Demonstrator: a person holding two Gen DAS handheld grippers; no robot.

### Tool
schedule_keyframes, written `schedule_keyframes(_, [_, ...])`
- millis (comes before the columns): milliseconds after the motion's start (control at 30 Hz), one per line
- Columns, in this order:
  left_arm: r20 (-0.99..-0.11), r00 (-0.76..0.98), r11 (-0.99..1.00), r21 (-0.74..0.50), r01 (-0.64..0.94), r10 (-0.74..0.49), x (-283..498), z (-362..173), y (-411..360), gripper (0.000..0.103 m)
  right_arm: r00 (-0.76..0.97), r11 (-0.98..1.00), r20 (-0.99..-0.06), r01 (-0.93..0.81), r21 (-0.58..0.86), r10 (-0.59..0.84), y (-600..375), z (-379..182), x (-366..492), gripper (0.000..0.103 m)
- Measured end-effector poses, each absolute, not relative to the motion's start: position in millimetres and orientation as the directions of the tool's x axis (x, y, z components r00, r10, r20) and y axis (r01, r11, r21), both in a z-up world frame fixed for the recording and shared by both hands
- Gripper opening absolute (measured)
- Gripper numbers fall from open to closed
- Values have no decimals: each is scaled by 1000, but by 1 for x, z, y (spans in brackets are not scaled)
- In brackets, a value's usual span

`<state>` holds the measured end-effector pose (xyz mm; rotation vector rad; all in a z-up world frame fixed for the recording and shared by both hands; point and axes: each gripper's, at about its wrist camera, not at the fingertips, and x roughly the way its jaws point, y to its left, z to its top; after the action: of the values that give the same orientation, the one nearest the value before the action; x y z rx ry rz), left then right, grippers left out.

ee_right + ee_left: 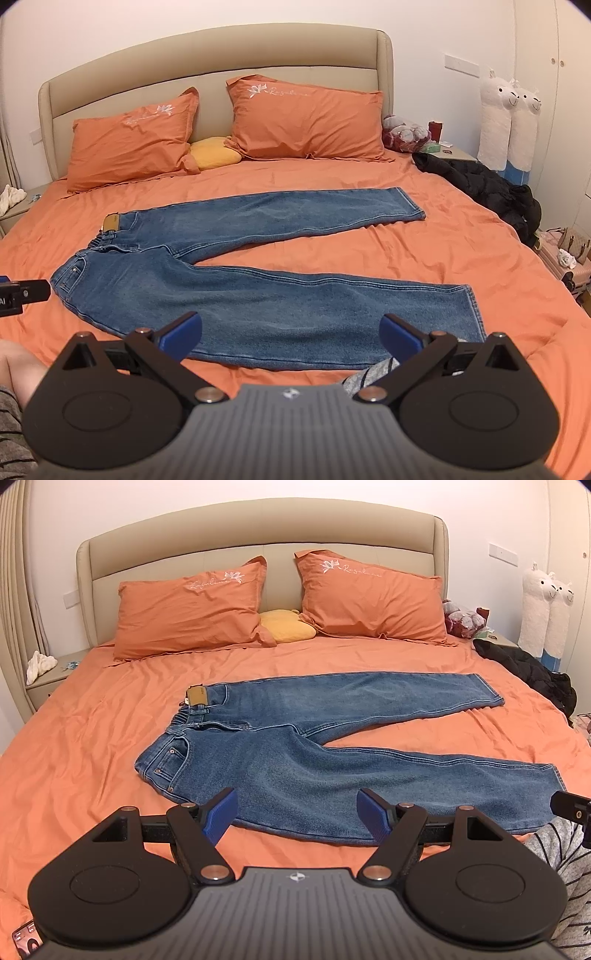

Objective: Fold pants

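Blue denim pants (332, 746) lie flat on the orange bed (92, 738), unfolded, with the waistband toward the left and the two legs spreading apart toward the right in a shallow V. A tan leather patch (196, 696) shows at the far end of the waistband. The nearer leg runs across in front of both cameras, its hem ending at the right; the farther leg angles up toward the pillows.

The left gripper (297, 816) hangs just above the near edge of the nearer leg, close to the hip and pocket, its blue fingers (221, 816) spread wide and grasping nothing. The right gripper (291, 336) hangs over the same leg farther toward the hem, its fingers (183, 338) likewise released and wide apart, with only cloth visible between them. No finger is seen touching the denim.

Two orange pillows (188, 609) lean against the beige headboard (258, 528), with a yellow cushion (286, 626) between them. A black jacket (484, 184) is heaped at the right edge of the bed, and two white alpaca toys (509, 125) stand against the wall beyond it.
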<state>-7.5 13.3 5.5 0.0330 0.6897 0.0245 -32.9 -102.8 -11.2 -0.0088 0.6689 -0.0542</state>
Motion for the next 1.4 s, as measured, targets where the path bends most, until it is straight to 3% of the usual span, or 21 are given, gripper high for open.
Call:
schedule_keyframes(1067, [-630,776,999,28,-14,29,-8,11,16,86,782,998,-620,70,-9,-60,-109,-11,-31,98])
schedule_keyframes(1300, [-618,786,994,93,49,19,1,19,12,86,850,999,-526,-46,-16,31,-120,-9,-33,98])
schedule_keyframes(1400, [-605,796,981,163,101,19,5,25,14,85,842,994,-539,-84,-63,37,-128,-10,-22,98])
